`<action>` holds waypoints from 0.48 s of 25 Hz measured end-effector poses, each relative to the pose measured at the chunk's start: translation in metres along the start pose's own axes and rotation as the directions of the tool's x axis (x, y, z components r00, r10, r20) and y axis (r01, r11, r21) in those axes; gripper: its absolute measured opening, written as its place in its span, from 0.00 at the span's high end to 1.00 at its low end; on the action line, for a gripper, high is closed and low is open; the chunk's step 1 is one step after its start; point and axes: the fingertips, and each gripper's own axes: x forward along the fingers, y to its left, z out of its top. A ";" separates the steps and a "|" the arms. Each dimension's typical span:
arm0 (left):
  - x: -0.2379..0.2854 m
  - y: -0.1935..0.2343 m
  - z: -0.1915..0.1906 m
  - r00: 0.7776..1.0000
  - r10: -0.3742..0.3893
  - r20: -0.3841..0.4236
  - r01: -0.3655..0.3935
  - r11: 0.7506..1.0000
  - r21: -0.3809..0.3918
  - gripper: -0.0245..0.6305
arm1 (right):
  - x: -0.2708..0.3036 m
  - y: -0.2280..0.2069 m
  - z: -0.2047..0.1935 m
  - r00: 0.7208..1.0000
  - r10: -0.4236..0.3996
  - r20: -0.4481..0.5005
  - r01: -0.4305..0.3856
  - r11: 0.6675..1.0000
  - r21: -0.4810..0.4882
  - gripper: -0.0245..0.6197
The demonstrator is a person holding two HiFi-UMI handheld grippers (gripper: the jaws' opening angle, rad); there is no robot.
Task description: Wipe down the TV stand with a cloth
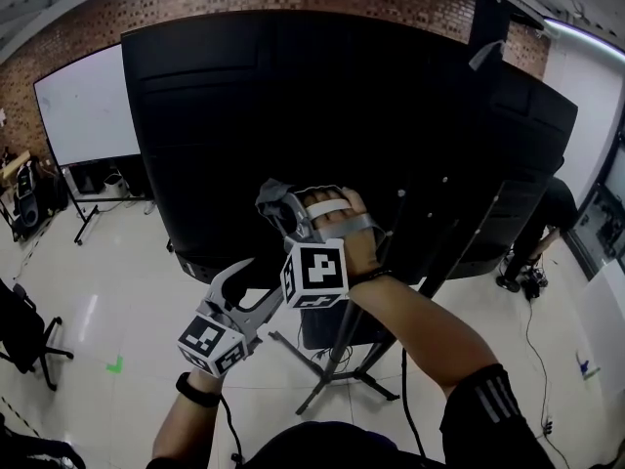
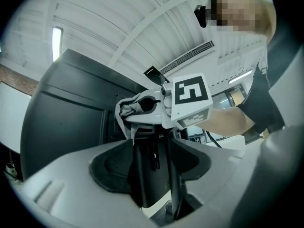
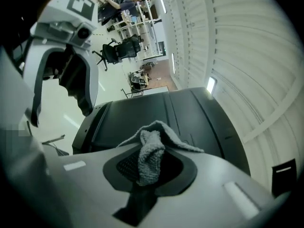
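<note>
Nearest, at about 7 o'clock in the head view, the left gripper (image 1: 244,296) is held low with a bent wrist, and a dark watch (image 1: 198,391) is worn on that arm. Its jaws are spread wide, and the dark post (image 2: 149,175) of the TV stand (image 1: 337,374) is seen in the gap, though contact with it cannot be made out. Just beyond, towards 12 o'clock, the right gripper (image 1: 291,218) is raised on an outstretched forearm. Its jaws are pinched onto a bunched grey cloth (image 3: 151,156), which is carried close to the back of the black TV (image 1: 342,106). The wiping is judged to be at the approach, since the cloth is not shown pressed on any stand surface. The next move is judged to call for the cloth being lowered towards 6 o'clock onto the post and legs, with the cable (image 1: 403,389) avoided
</note>
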 end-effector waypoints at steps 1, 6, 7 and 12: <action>-0.001 0.001 0.001 1.000 0.004 -0.002 -0.004 1.000 -0.002 0.55 | 0.003 0.003 -0.003 1.000 0.000 -0.015 0.000 1.000 -0.016 0.88; 0.003 -0.004 -0.005 1.000 -0.013 -0.006 0.013 1.000 -0.012 0.55 | -0.001 0.011 -0.026 0.999 0.001 -0.052 -0.002 1.000 -0.031 0.88; 0.006 -0.007 -0.004 1.000 -0.020 -0.006 0.020 1.000 -0.015 0.55 | -0.004 0.011 -0.032 0.998 -0.001 -0.064 -0.001 1.000 -0.030 0.88; 0.025 -0.020 -0.007 0.998 -0.068 -0.004 0.068 0.997 -0.028 0.55 | -0.019 0.011 -0.062 0.992 -0.005 -0.126 0.003 1.000 -0.016 0.88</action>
